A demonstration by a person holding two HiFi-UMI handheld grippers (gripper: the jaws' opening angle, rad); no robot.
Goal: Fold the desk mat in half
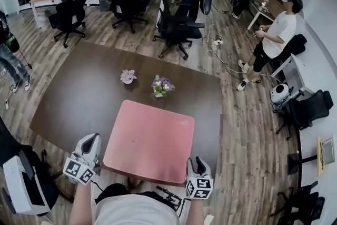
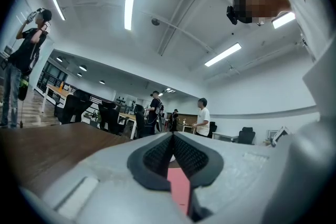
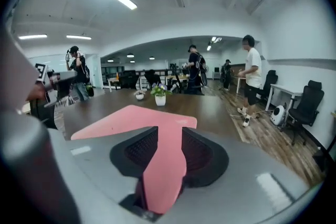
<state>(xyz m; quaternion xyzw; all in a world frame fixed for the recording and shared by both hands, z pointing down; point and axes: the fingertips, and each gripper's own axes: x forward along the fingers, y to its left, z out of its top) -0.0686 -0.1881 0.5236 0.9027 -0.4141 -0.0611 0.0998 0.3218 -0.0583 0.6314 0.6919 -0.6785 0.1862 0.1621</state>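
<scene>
A pink desk mat (image 1: 150,139) lies flat and unfolded on the dark brown table (image 1: 79,92), at the edge nearest me. My right gripper (image 1: 197,162) is at the mat's near right corner. In the right gripper view its jaws (image 3: 167,134) stand apart, and the pink mat (image 3: 131,115) shows in the gap and spreads out ahead. My left gripper (image 1: 92,138) is just left of the mat's near left corner, off the mat. In the left gripper view it tilts upward, with its tips (image 2: 172,139) together and a pink strip of mat (image 2: 178,186) showing behind them.
Two small flower pots stand beyond the mat, a pink one (image 1: 128,76) and a purple one (image 1: 162,86). Office chairs (image 1: 176,29) and desks fill the room behind the table. A person in a white shirt (image 1: 274,34) stands at the right, and others stand further back.
</scene>
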